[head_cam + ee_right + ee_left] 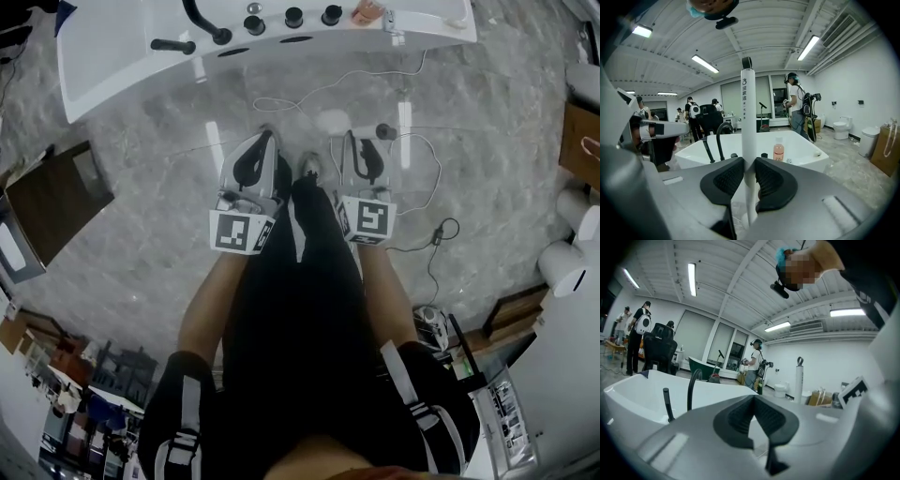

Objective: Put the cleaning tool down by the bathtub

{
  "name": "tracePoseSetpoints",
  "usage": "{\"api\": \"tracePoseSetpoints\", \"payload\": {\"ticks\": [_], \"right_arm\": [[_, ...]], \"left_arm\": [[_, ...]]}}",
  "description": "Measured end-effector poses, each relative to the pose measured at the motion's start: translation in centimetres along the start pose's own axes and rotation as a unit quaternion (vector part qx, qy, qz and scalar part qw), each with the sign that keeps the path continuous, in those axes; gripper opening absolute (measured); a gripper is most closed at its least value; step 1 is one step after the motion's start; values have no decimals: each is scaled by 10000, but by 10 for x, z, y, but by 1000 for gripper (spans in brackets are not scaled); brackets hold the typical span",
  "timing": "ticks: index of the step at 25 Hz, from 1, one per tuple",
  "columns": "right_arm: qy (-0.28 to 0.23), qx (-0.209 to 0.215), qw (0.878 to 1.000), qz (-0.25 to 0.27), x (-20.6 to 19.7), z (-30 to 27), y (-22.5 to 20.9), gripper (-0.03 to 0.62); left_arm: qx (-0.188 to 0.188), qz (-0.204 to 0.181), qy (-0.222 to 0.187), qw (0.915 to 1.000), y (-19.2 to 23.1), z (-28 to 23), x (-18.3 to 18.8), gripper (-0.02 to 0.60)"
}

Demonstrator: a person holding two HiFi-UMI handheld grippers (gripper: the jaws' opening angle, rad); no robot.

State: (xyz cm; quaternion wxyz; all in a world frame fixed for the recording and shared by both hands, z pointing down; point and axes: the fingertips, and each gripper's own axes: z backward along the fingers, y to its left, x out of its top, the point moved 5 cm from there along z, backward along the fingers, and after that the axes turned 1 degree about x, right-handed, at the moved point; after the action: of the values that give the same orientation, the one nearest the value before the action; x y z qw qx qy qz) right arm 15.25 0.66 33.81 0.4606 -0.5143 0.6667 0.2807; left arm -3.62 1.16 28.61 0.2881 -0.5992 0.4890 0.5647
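The right tool is clamped on the shaft of the white cleaning pole. It holds the pole upright, likely so that the foot meets the floor squarely. The left tool is empty with its jaws drawn together. It sits at 9 o'clock of the right one, probably just to stay clear. The bathtub lies near at 12 o'clock. The pole seems not yet released beside it, and no view shows whether its foot touches down.
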Motion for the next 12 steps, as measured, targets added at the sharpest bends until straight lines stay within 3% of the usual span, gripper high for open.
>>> {"api": "tracePoseSetpoints", "payload": {"ticks": [12], "right_arm": [[273, -30, 9996, 79, -72, -83, -5, 80]], "left_arm": [[73, 161, 322, 9993, 60, -43, -75, 8]]}}
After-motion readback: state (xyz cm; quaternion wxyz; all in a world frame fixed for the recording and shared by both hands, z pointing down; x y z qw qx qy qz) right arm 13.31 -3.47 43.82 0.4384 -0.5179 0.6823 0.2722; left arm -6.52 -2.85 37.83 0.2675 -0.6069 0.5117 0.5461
